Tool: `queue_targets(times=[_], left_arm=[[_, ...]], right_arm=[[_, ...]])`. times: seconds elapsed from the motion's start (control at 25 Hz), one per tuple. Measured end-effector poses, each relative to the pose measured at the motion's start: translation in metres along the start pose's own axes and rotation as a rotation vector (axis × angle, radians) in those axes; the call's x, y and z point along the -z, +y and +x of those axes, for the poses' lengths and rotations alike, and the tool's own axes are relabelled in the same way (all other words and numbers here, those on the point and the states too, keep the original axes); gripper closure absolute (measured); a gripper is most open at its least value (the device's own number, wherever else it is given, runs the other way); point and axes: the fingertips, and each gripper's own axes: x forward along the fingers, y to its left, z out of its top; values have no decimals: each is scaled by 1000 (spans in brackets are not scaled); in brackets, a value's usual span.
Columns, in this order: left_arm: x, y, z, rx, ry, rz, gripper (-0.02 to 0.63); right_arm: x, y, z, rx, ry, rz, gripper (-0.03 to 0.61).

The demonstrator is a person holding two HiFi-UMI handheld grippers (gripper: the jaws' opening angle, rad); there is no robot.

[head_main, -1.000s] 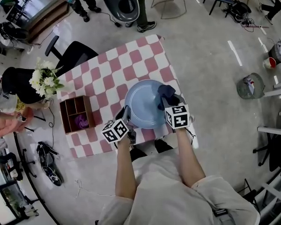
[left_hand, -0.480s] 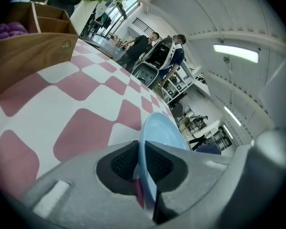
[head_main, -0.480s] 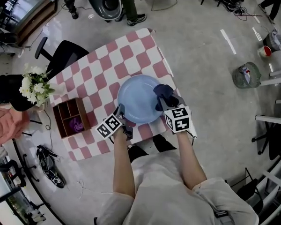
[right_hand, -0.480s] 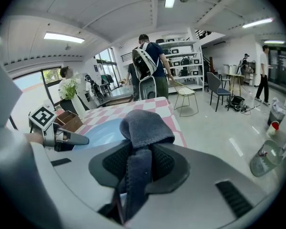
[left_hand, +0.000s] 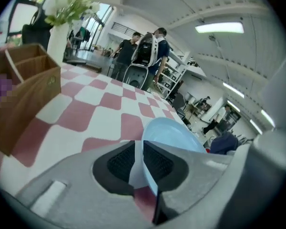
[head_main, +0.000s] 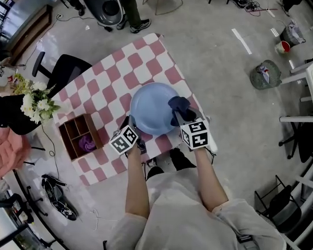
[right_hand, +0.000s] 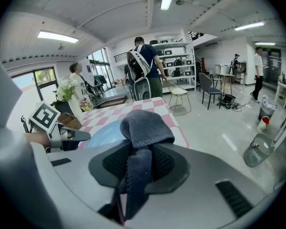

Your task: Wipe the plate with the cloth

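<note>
A light blue plate is lifted above the checked table near its front edge. My left gripper is shut on the plate's rim at its near left side. My right gripper is shut on a dark blue cloth, which rests against the plate's right side. In the right gripper view the cloth bulges out past the jaws, with the plate just behind it and the left gripper at the left.
A brown compartment box holding something purple stands on the table's left side, with a vase of white flowers beyond it. An office chair stands behind the table. People stand at the table's far end.
The plate, held by both grippers, has come up off the table and a little toward me. The cloth has stayed at its right side.
</note>
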Motion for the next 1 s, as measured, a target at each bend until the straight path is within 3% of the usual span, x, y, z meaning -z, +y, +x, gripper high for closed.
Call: queue_targets(times=[0.12,0.28,0.6,1.0], left_arm=[[-13,-11,-19,11,-62,150,572],[-12,-43,-43,165,-79,277,572],[-2,-57,-94,317,-78,310,601],[22,-47,-139,439,-49,404,604]], right_arm=[[5,12,-8,19,-18,29,475],[10,28,-19,45,-41,52,476],[22,69,-44,73,-79,100,474],[51,120,-65,109,-123,150,476]])
